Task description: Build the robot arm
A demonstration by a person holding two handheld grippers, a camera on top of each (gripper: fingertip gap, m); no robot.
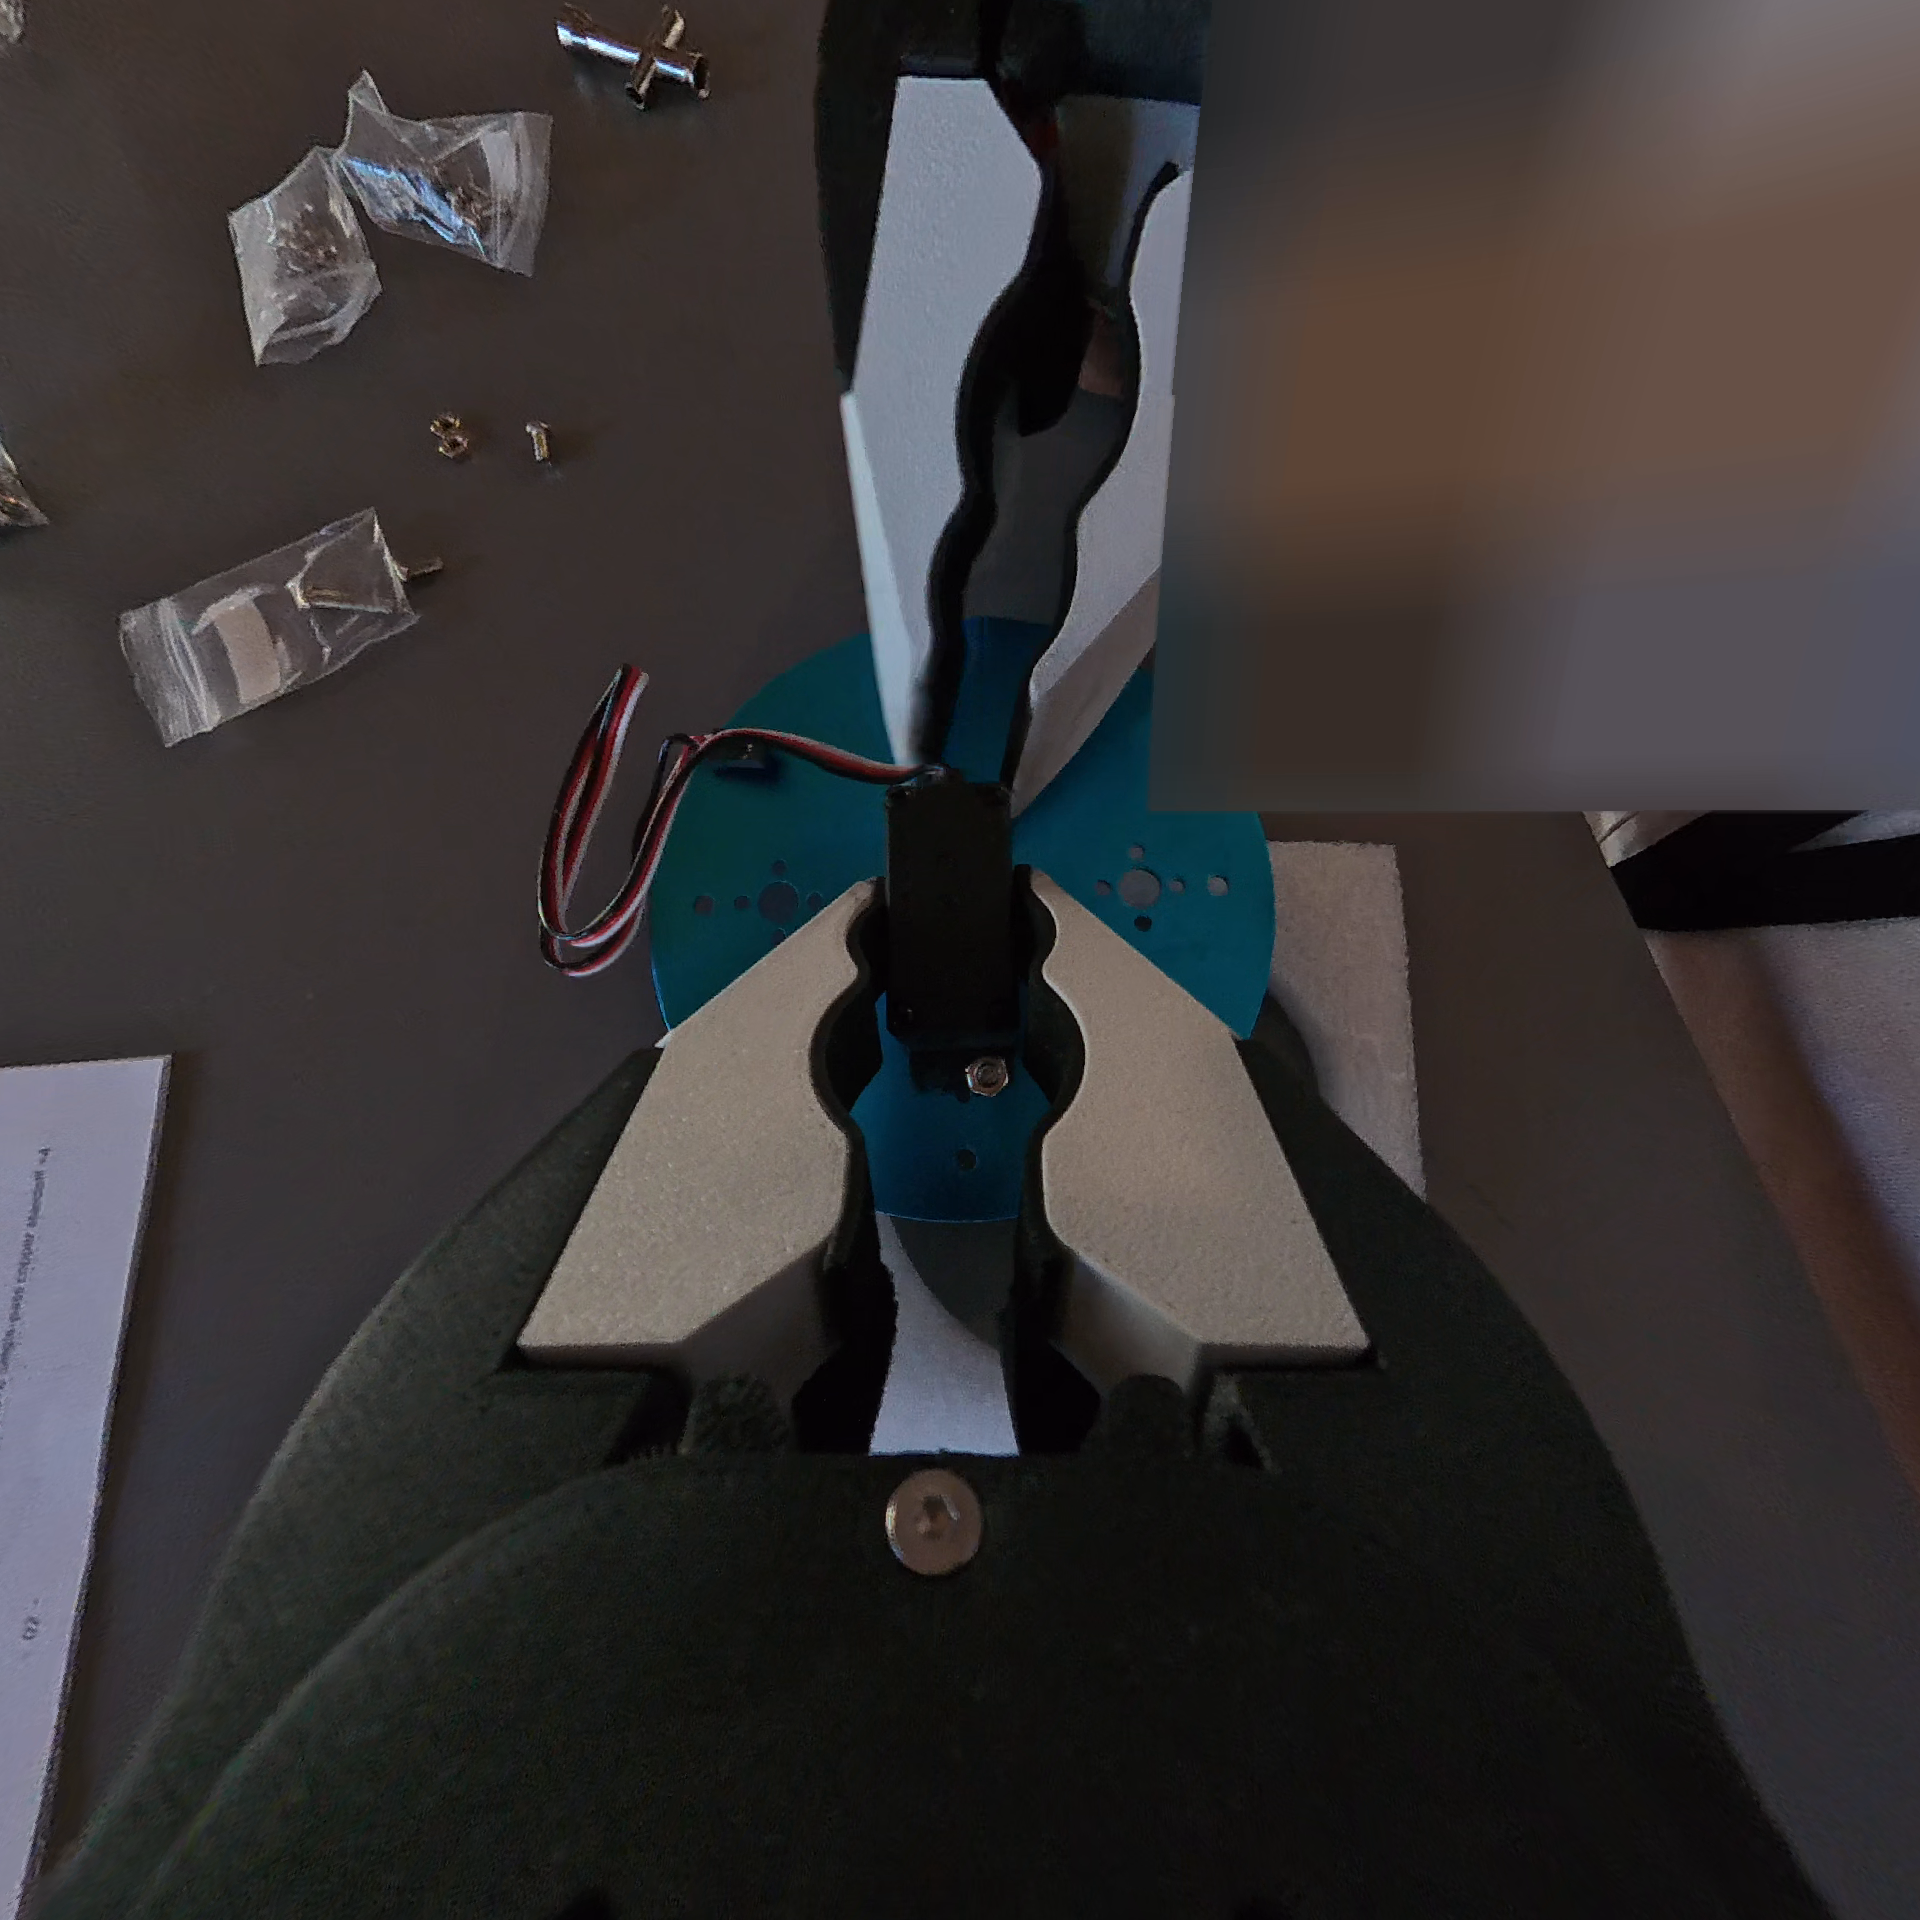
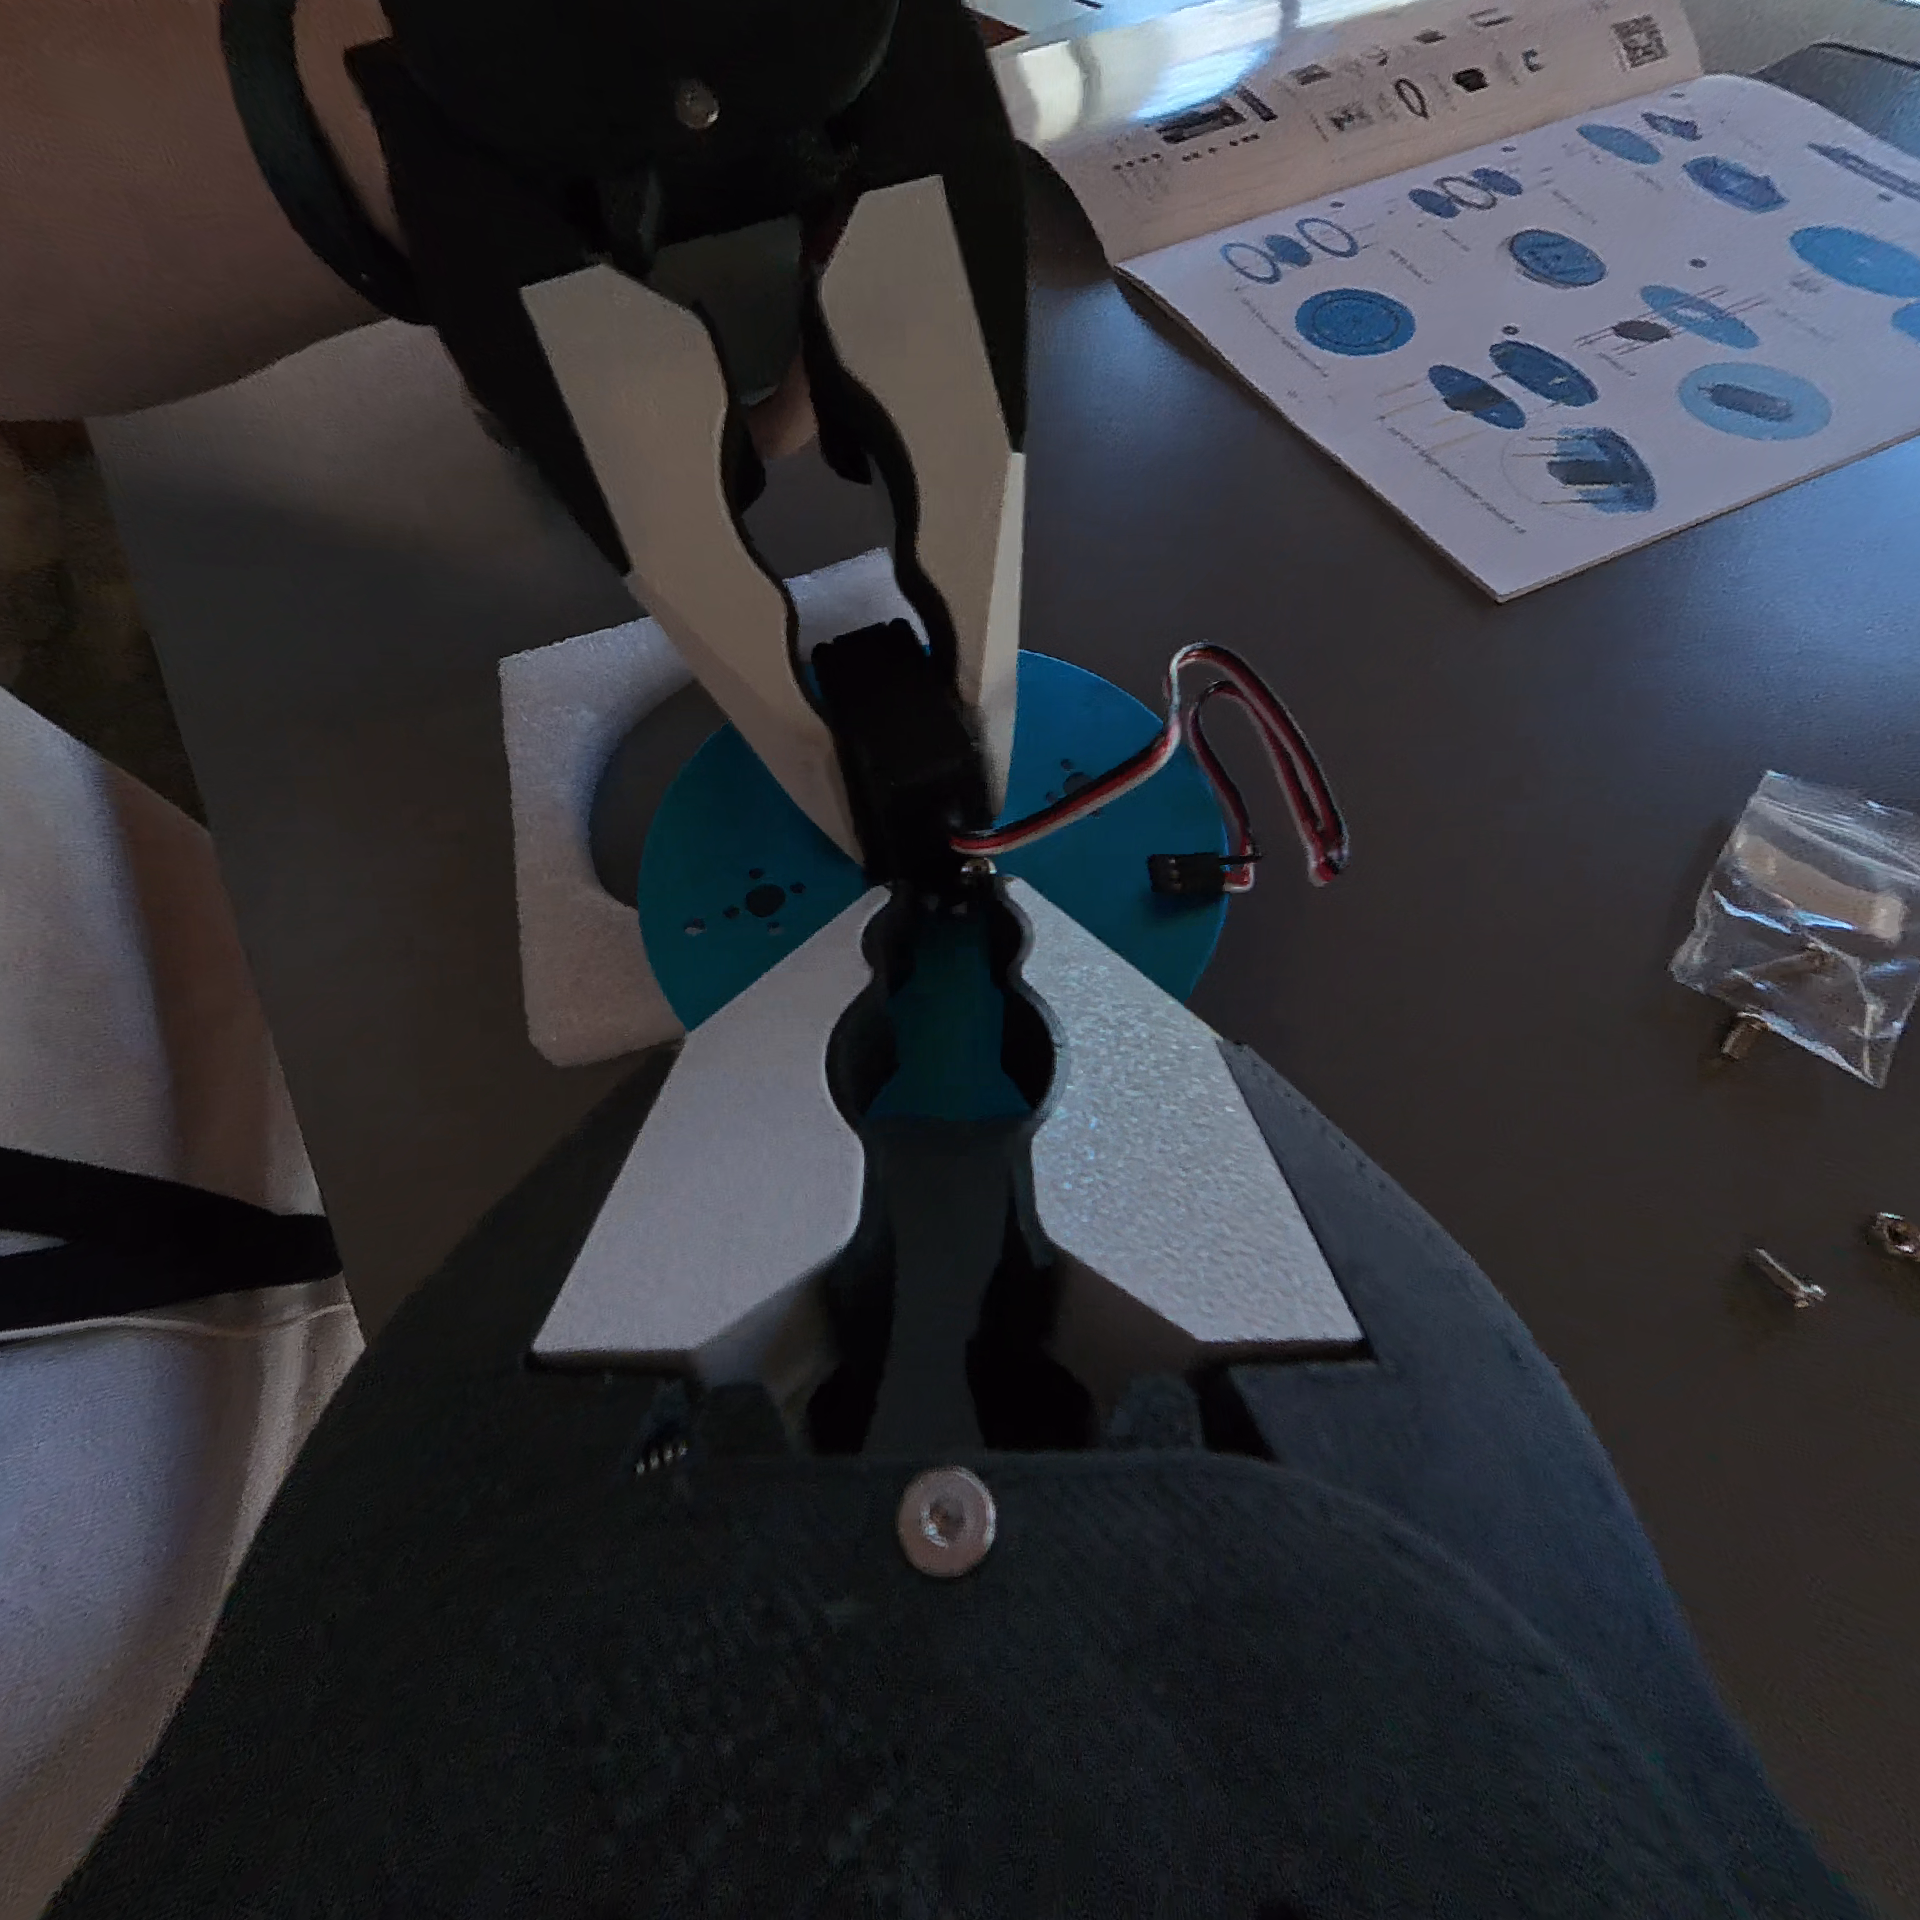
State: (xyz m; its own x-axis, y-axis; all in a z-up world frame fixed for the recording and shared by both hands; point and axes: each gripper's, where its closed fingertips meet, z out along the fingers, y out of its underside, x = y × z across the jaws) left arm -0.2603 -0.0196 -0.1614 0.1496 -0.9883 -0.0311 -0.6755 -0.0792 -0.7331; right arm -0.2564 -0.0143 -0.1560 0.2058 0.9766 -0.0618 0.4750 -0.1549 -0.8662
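A black servo stands on a round blue metal disc that rests on a white foam block. My left gripper is shut on the servo body from the near side. A silver nut sits on the servo's near tab. My right gripper comes from the opposite side with its jaws close together around the servo's wire-end tab. In the right wrist view the left gripper clamps the servo over the disc. The servo's red, white and black lead loops off to the side.
Small clear bags of hardware, loose screws and a chrome cross wrench lie on the dark table. An open instruction booklet lies beyond the disc. A white sheet lies at the left edge. The white foam block is about 6 cm from my left fingertips.
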